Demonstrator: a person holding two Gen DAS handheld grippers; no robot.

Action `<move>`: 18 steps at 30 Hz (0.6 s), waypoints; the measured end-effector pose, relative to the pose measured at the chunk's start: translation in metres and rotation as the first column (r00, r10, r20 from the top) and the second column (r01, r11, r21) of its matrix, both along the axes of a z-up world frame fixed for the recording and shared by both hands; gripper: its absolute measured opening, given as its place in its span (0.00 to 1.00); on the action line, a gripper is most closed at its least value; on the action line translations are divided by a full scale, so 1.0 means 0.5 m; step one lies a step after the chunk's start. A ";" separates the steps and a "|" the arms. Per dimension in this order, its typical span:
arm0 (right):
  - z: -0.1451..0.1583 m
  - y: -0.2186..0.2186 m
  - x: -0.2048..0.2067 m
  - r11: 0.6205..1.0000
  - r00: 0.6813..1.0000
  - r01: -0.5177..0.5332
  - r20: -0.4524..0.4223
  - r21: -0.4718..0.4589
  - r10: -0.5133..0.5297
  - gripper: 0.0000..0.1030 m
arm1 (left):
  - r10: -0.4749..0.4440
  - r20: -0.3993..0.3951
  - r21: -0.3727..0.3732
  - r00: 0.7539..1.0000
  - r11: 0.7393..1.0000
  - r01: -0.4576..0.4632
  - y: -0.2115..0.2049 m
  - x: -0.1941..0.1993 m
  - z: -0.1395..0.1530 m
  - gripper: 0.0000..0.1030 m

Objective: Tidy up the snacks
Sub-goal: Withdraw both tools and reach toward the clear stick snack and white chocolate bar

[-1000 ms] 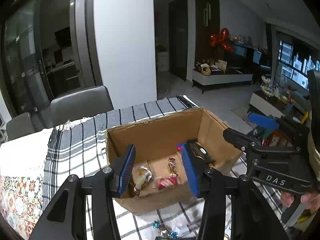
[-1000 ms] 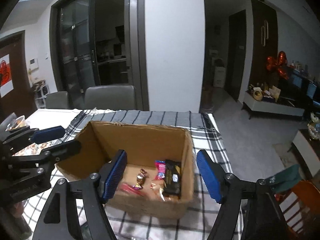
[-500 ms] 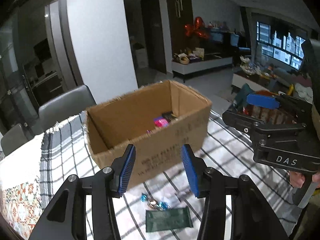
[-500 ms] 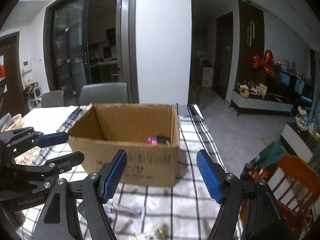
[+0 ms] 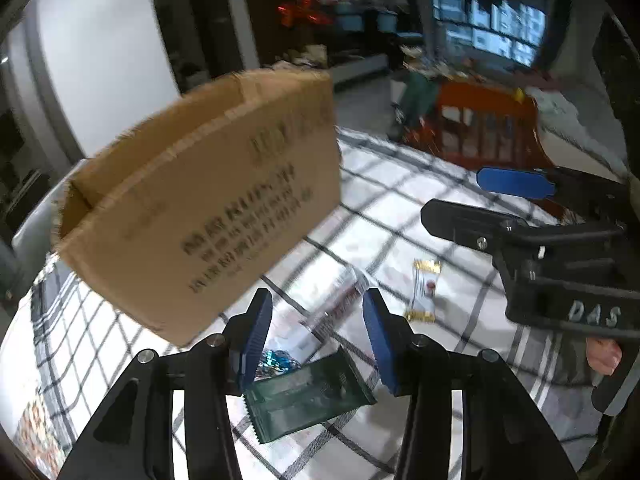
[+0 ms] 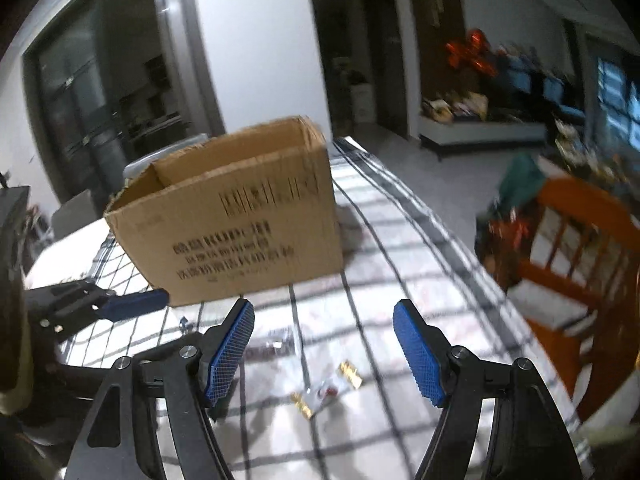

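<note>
The left gripper [image 5: 316,336] is hovering with fingers parted and empty over the dark green packet [image 5: 308,396], apparently lining up a pick. The right gripper [image 6: 324,352], wide open and empty, is facing the gold-edged packet [image 6: 326,388]. The cardboard box [image 6: 236,216] is sitting just behind on the checked tablecloth [image 6: 400,264].

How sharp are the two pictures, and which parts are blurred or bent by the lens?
Left wrist view: the cardboard box and its print are smeared by motion, the checked cloth too; the left gripper is sharp, and the green packet is fairly sharp. Right wrist view: the orange chair and room are blurred, the right gripper is crisp. Both views bend toward dark round edges.
</note>
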State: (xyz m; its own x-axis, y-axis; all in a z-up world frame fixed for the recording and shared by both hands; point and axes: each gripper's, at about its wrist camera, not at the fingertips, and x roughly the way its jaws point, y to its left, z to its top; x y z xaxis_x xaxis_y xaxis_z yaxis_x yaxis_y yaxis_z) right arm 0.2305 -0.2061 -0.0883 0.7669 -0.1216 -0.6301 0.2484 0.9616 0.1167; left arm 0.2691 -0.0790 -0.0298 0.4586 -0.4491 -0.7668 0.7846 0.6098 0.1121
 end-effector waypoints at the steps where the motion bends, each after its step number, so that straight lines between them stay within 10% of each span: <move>1: -0.008 0.004 -0.001 1.000 1.000 0.000 -0.008 -0.005 0.000 0.71 | -0.019 -0.012 0.008 1.000 1.000 0.020 -0.004 0.002 -0.010 0.45; 18: -0.099 0.043 -0.043 0.969 0.970 0.245 -0.003 0.027 -0.245 0.71 | -0.251 -0.031 0.100 0.967 0.962 0.253 -0.059 0.054 -0.102 0.36</move>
State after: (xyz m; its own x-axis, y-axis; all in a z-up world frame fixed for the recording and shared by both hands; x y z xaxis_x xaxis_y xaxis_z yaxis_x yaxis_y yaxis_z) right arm 0.2091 -0.1845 -0.1379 0.7163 -0.2888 -0.6352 0.4760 0.8679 0.1421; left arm 0.2959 -0.1084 -0.0809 0.3266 -0.4673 -0.8216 0.9138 0.3780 0.1482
